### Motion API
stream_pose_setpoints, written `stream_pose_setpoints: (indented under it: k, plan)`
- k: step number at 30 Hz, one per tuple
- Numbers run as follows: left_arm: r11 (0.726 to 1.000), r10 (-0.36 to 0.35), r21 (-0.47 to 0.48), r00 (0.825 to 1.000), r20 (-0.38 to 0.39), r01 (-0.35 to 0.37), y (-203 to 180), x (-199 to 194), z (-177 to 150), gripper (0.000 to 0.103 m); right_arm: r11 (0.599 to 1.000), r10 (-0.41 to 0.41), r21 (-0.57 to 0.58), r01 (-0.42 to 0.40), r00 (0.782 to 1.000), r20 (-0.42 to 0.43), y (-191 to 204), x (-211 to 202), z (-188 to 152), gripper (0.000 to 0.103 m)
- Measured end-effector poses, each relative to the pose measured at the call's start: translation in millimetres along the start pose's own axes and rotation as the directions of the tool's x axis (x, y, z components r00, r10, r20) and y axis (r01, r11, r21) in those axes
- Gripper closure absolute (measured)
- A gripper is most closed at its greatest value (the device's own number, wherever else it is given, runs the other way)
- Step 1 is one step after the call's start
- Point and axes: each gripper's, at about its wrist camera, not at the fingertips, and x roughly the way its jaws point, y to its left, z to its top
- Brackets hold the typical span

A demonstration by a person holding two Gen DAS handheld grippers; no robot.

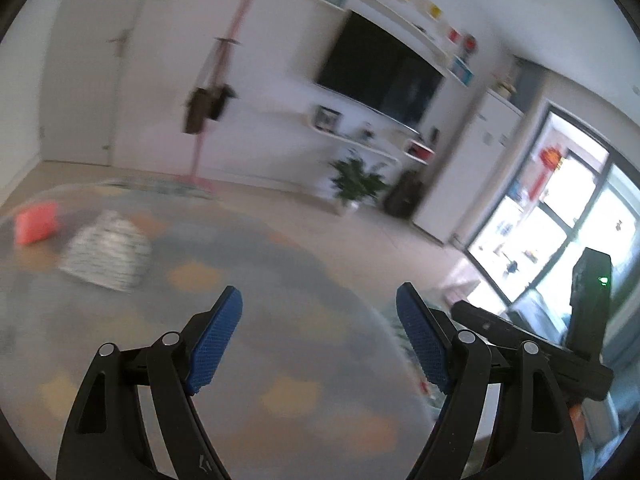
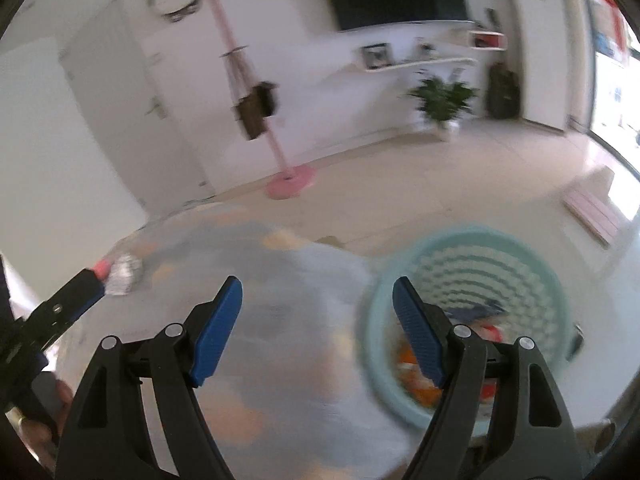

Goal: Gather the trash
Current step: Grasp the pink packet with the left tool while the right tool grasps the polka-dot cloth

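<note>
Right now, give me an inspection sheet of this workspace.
Surface: round patterned floor mat, blurred.
Job's things: pale blue plastic basket holding orange and red scraps; orange-red packet and black-and-white crumpled wrapper on the mat.
Clutter: nothing seen.
Grippers: left gripper and right gripper open, empty.
Cables: nothing seen.
Surroundings: pink coat stand, wall television, potted plant.

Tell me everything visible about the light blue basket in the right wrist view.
The light blue basket is round, looks like plastic, with slotted, wavy-patterned walls and a smooth rim. It stands upright and open beside the patterned round surface, low right in the right wrist view. Inside lie blurred orange, red, white and blue pieces, seemingly trash. The open right gripper hangs in front of its left rim; no contact shows. Motion blur hides finer detail.
</note>
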Motion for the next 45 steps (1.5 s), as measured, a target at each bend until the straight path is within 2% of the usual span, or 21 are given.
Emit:
stream_pose_setpoints:
  k: [2, 5, 7, 12, 15, 17, 19, 21, 23, 28, 29, 30, 31, 32, 34, 36, 39, 41, 42, 44, 45]
  plan:
    - [0.999, 0.051, -0.021, 0.999, 0.020, -0.050, 22, -12, 5, 0.026, 0.998, 0.034, -0.054, -0.035, 0.999, -0.009, 29, 8, 4, 0.029]
    - [0.986, 0.154, -0.073, 0.987, 0.052, -0.150, 67, -34, 11, 0.026, 0.985, 0.109, -0.131, -0.115, 0.993, -0.045, 79, 26, 8, 0.029]
    - [0.971, 0.221, -0.111, 0.974, 0.058, -0.214, 95, -45, 16, 0.025, 0.966, 0.166, -0.189, -0.179, 0.983, -0.082, 117, 42, 11, 0.030]
    - [0.919, 0.358, -0.201, 0.932, 0.058, -0.340, 163, -61, 23, 0.026, 0.912, 0.221, -0.322, -0.253, 0.966, -0.133, 193, 81, 9, 0.031]
    - [0.889, 0.418, -0.228, 0.907, 0.049, -0.397, 193, -60, 20, 0.026, 0.892, 0.273, -0.305, -0.335, 0.935, -0.228, 220, 115, 11, 0.031]
    - [0.882, 0.429, -0.236, 0.902, 0.046, -0.407, 200, -61, 12, 0.026, 0.895, 0.250, -0.310, -0.320, 0.937, -0.245, 235, 138, 11, 0.031]
    - [0.880, 0.427, -0.241, 0.904, 0.028, -0.409, 202, -59, 8, 0.027, 0.887, 0.223, -0.352, -0.299, 0.945, -0.241, 247, 154, 6, 0.031]
    - [0.884, 0.432, -0.223, 0.901, 0.048, -0.412, 198, -62, 10, 0.025, 0.883, 0.190, -0.381, -0.274, 0.951, -0.243, 254, 173, 2, 0.031]
    - [0.882, 0.436, -0.218, 0.899, 0.040, -0.418, 198, -61, 12, 0.025, 0.878, 0.193, -0.385, -0.284, 0.946, -0.260, 258, 187, 1, 0.031]
    - [0.885, 0.416, -0.237, 0.909, 0.012, -0.401, 201, -58, 13, 0.025, 0.870, 0.193, -0.391, -0.300, 0.938, -0.289, 274, 209, 0, 0.031]
    - [0.884, 0.411, -0.244, 0.912, -0.003, -0.399, 204, -57, 14, 0.025, 0.865, 0.185, -0.401, -0.302, 0.934, -0.304, 277, 212, -2, 0.036]
    - [0.887, 0.393, -0.255, 0.919, -0.023, -0.386, 207, -56, 16, 0.025, 0.859, 0.178, -0.411, -0.306, 0.930, -0.320, 279, 215, -4, 0.049]
    - [0.892, 0.375, -0.259, 0.926, -0.035, -0.371, 210, -56, 20, 0.025, 0.852, 0.159, -0.436, -0.290, 0.936, -0.312, 282, 215, -6, 0.071]
    - [0.894, 0.370, -0.257, 0.928, -0.040, -0.367, 211, -54, 24, 0.025, 0.838, 0.146, -0.465, -0.285, 0.939, -0.312, 285, 213, -8, 0.072]
    - [0.898, 0.380, -0.220, 0.924, -0.044, -0.380, 211, -53, 39, 0.025, 0.823, 0.142, -0.493, -0.283, 0.942, -0.305, 288, 208, -13, 0.081]
    - [0.905, 0.381, -0.167, 0.921, -0.085, -0.390, 215, -41, 52, 0.022, 0.828, 0.163, -0.474, -0.299, 0.937, -0.308, 282, 202, -14, 0.088]
    - [0.907, 0.376, -0.158, 0.919, -0.118, -0.391, 231, -19, 60, 0.022, 0.851, 0.172, -0.434, -0.296, 0.937, -0.303, 269, 194, -11, 0.092]
    - [0.915, 0.341, -0.172, 0.928, -0.151, -0.365, 241, -4, 59, 0.026, 0.865, 0.161, -0.425, -0.268, 0.949, -0.272, 258, 183, -8, 0.095]
    - [0.926, 0.302, -0.185, 0.940, -0.161, -0.329, 246, 3, 58, 0.026, 0.869, 0.154, -0.425, -0.254, 0.955, -0.255, 254, 179, -6, 0.095]
    - [0.937, 0.284, -0.171, 0.950, -0.132, -0.304, 244, 4, 57, 0.027, 0.878, 0.145, -0.421, -0.228, 0.965, -0.219, 243, 168, -5, 0.095]
    - [0.955, 0.235, -0.157, 0.965, -0.117, -0.252, 240, 4, 57, 0.030, 0.883, 0.152, -0.411, -0.228, 0.966, -0.210, 238, 165, -4, 0.095]
